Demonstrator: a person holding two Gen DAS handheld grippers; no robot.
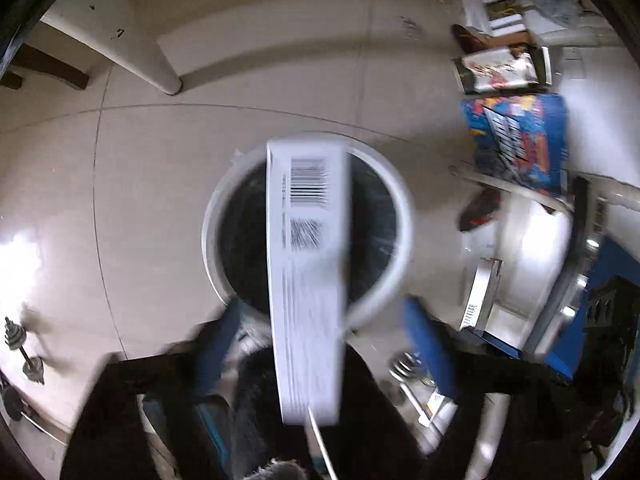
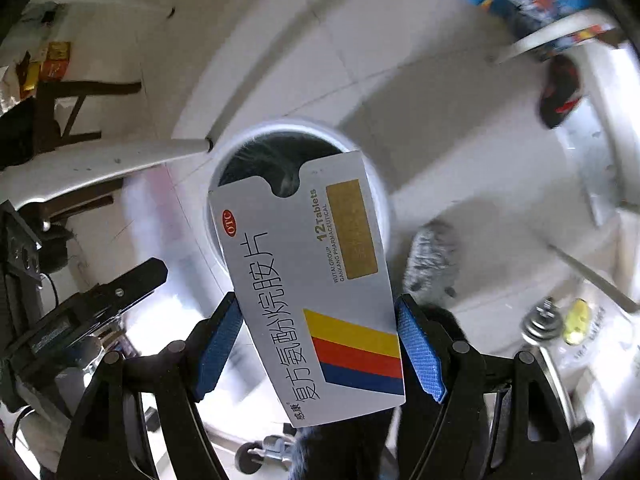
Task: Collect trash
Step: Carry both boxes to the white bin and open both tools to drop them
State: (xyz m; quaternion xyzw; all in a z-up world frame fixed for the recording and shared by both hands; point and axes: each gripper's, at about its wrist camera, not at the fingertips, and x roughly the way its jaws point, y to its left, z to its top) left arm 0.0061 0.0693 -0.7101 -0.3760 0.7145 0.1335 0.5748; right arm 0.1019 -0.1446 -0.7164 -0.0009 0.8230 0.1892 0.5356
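Disposal step: left tool (image 1: pixel 320 344) gapes, its barcoded carton (image 1: pixel 306 276) loose above the waste bin (image 1: pixel 400 208); right tool (image 2: pixel 320 348) clamps a tablet box (image 2: pixel 316 280), to release next.

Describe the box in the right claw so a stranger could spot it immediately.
Find the round white bin on the tiled floor. Directly above it, between the right claw and its blue pads, sits a flat grey pill box. Only it has yellow, red and blue stripes.

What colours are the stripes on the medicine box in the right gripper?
Yellow, red and blue stripes on the medicine box, clearest in the right wrist view.
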